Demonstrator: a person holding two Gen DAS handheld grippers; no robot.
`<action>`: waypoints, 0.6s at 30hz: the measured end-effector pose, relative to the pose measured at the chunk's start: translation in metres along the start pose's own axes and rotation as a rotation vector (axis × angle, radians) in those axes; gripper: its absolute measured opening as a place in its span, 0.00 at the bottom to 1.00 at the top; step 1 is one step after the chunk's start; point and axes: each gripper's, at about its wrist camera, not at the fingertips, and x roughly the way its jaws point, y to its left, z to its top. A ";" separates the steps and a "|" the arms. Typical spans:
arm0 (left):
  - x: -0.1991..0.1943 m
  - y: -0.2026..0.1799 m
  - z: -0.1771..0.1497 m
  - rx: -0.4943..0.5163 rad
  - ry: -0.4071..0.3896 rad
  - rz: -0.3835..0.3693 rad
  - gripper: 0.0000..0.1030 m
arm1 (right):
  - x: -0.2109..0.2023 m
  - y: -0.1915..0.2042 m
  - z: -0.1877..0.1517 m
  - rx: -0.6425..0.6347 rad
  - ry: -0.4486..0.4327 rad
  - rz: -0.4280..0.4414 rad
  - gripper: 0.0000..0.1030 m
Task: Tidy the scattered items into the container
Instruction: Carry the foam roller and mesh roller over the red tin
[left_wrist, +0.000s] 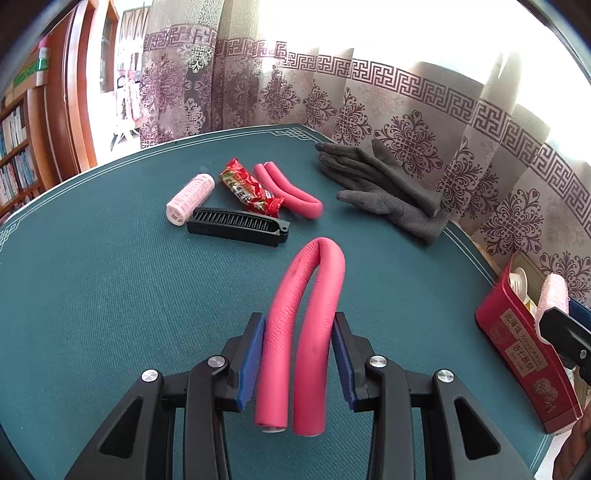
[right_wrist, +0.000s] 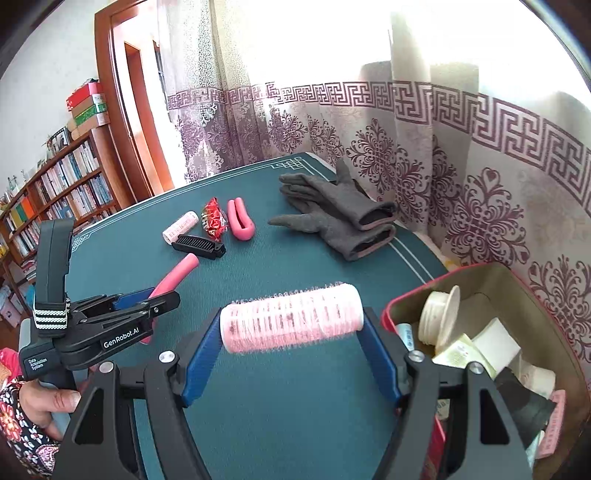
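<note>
You had the red tin (right_wrist: 476, 295) at about three o'clock of your right gripper (right_wrist: 291, 328), nearer it than your left gripper (left_wrist: 297, 354). The right was clamped endwise on a pink roller (right_wrist: 291, 319), long axis crosswise; the left squeezed a folded foam curler (left_wrist: 295, 332). Gloves (right_wrist: 332, 214) lay at twelve on the green table (right_wrist: 277, 406), curtains (right_wrist: 480, 166) behind.

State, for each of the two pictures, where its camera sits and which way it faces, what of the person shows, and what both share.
Left wrist: on the left gripper, facing forward-down over the green felt table; its fingers clamp a folded pink foam tube.
Right wrist: on the right gripper gripping a pale pink cylindrical hair roller, beside the red tin; a hand shows.
Shared: grey knitted gloves, black plastic comb.
</note>
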 end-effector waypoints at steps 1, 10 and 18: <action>-0.002 -0.005 -0.001 0.007 0.000 -0.009 0.36 | -0.008 -0.006 -0.003 0.008 -0.007 -0.009 0.73; -0.014 -0.063 -0.004 0.084 0.009 -0.082 0.36 | -0.072 -0.081 -0.040 0.134 -0.037 -0.141 0.74; -0.024 -0.130 -0.008 0.195 0.010 -0.144 0.36 | -0.101 -0.131 -0.060 0.180 -0.044 -0.215 0.74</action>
